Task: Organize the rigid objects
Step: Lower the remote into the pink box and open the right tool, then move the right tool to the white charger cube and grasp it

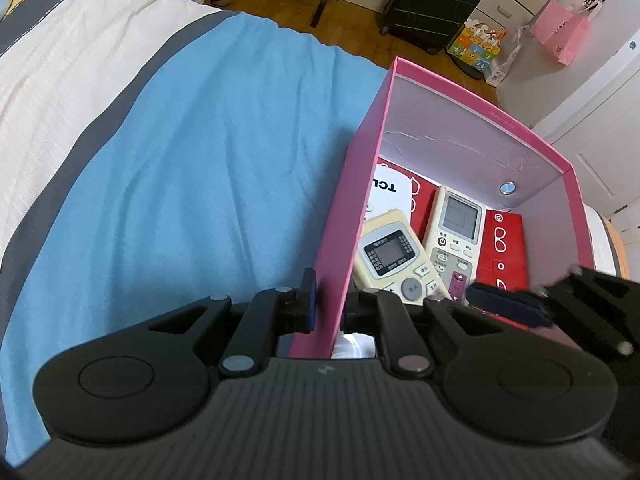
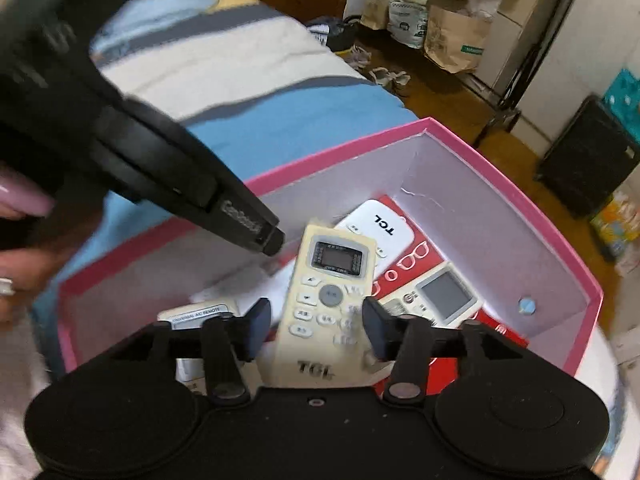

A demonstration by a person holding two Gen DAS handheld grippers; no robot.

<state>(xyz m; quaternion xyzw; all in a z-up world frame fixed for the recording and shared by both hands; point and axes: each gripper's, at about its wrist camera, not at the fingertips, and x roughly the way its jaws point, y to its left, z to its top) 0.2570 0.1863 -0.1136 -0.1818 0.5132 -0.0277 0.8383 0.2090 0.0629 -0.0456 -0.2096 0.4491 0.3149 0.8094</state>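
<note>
The pink box sits on the bed, on the blue sheet, and the remotes are all down inside it. The left claw is clamped on the box's near wall: one blue pad is pressed against the outside of the pink wall and the other finger is inside the box, so it's pinching the cardboard between them. In the right wrist view the right claw hangs over the open box with its fingers apart, and the cream remote with the TCL mark lies between the pads; there's a visible gap on both sides, so it isn't gripped, though the frame is a bit blurry around the right pad. That cream remote lies tilted on top of the others, its screen end pointing toward the far wall. Behind it is a white TCL remote, face down, resting on a red box with glasses drawn on it. Beside the cream one, toward the right, is a second remote with a grey screen, lying flat on the red box too. A paper labelled "universal A/C remote" shows near the left pad. The left gripper's body cuts across the upper left of the right wrist view, blurred, with a hand on it. On the floor past the bed there's a black suitcase and a pink bag.
</note>
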